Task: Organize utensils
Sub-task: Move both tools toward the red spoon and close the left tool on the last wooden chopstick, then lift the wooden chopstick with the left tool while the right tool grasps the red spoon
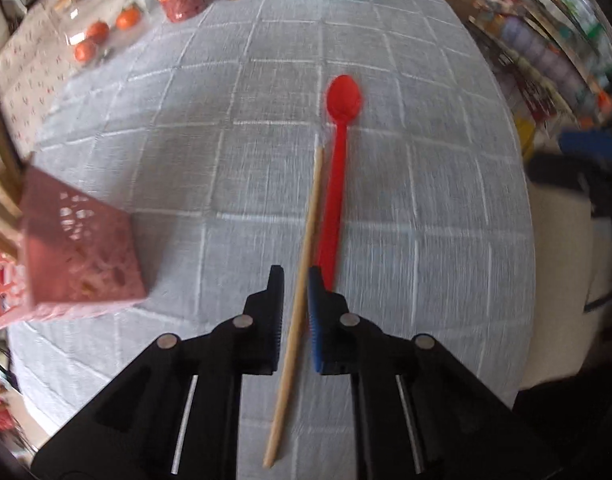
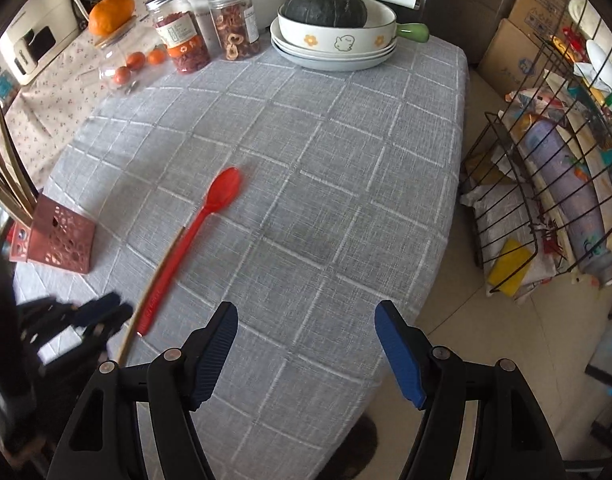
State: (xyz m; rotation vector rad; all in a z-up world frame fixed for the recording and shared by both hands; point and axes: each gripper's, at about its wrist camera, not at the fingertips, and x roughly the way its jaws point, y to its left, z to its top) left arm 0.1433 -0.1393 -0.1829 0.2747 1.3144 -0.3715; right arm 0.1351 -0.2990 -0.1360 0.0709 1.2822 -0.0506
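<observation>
Closing narrowly around the wooden chopstick lying just left of the red spoon on the surface, the left gripper is risking dragging the touching spoon along, while the right gripper is hanging wide open, empty.

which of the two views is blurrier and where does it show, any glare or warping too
Left wrist view is blurrier: the pink holder and the shelves at the right edge smear, while the chopstick and red spoon stay fairly crisp. Right wrist view is sharp apart from the smeared left gripper. Both bend the checked tablecloth with fisheye curve; no strong glare.
</observation>
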